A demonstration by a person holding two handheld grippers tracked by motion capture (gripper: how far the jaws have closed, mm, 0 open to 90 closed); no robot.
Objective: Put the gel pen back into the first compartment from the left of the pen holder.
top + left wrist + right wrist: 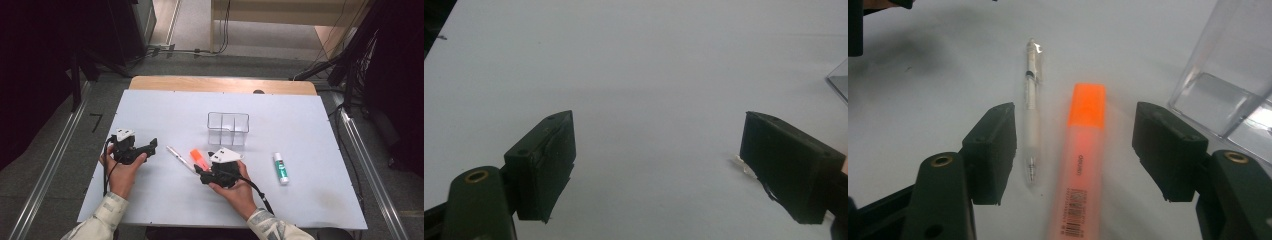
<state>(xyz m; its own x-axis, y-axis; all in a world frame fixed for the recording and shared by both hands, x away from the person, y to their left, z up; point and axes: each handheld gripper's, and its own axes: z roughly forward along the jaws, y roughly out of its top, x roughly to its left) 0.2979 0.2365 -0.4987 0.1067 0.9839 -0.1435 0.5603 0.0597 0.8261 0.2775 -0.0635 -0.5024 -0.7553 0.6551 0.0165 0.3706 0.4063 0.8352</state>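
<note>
High view: white table [150, 200], person's hands come in from the bottom edge, one gripper each. Right gripper [201, 171] sits near table centre, nose on the orange highlighter [199, 158]. Pen [179, 158] lies just left of the highlighter, roughly parallel, not touching it. Clear box [228, 128] stands just behind them, upright, dividers inside. Glue stick [280, 167] lies on its side to the right, well apart from the gripper. Left gripper [150, 146] is held at the table's left side, well apart from the pen.

Right gripper view: jaws apart, highlighter [1080, 160] and pen [1031, 125] both lie between them on the table, pads touch neither. Highlighter nearer the right-hand jaw, pen close by the left-hand jaw. Corner of the box [1228, 75] at the right.

Left gripper view: jaws wide apart over bare table [634, 75], nothing between them.
</note>
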